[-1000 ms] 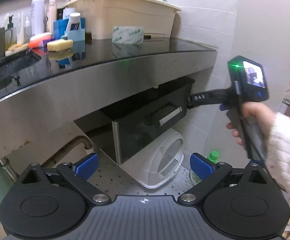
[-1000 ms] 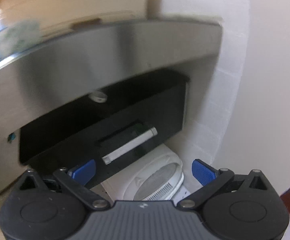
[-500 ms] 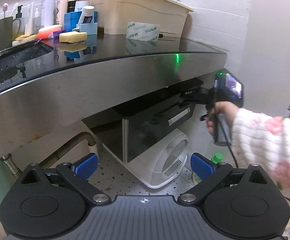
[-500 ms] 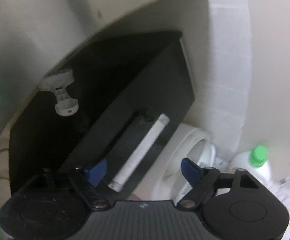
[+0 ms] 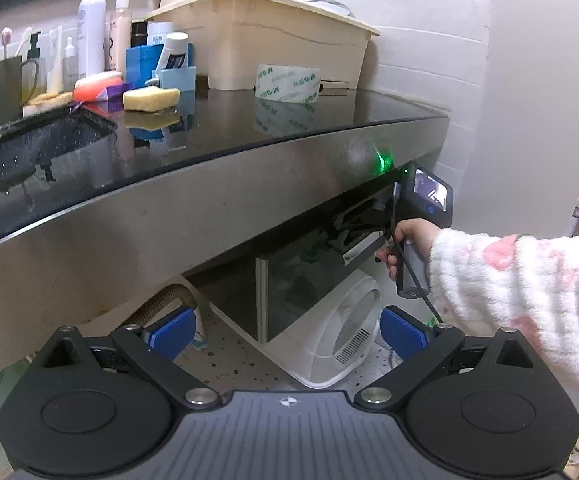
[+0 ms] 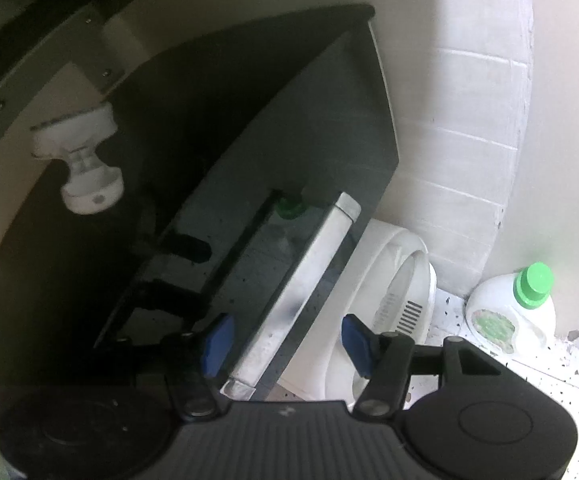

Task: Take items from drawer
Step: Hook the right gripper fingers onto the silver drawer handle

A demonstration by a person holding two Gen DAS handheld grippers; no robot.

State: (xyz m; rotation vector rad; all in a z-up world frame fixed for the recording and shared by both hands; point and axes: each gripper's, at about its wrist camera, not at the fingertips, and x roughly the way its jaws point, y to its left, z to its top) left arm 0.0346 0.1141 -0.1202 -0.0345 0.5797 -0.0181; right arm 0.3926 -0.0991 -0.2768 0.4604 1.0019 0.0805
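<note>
The black drawer [image 6: 217, 184] is hung under the counter [image 5: 209, 200] near the tiled corner; its silver bar handle [image 6: 293, 296] — judged rigid, smooth and slippery — is straddled by the right gripper [image 6: 285, 340], parted and not yet closed. The left gripper [image 5: 289, 330] is held wide and empty, well back — little room is left above the speckled floor [image 6: 549, 368].

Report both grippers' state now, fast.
Left gripper: open, holding nothing.
Right gripper: open, fingers either side of the drawer handle, not yet closed on it.
</note>
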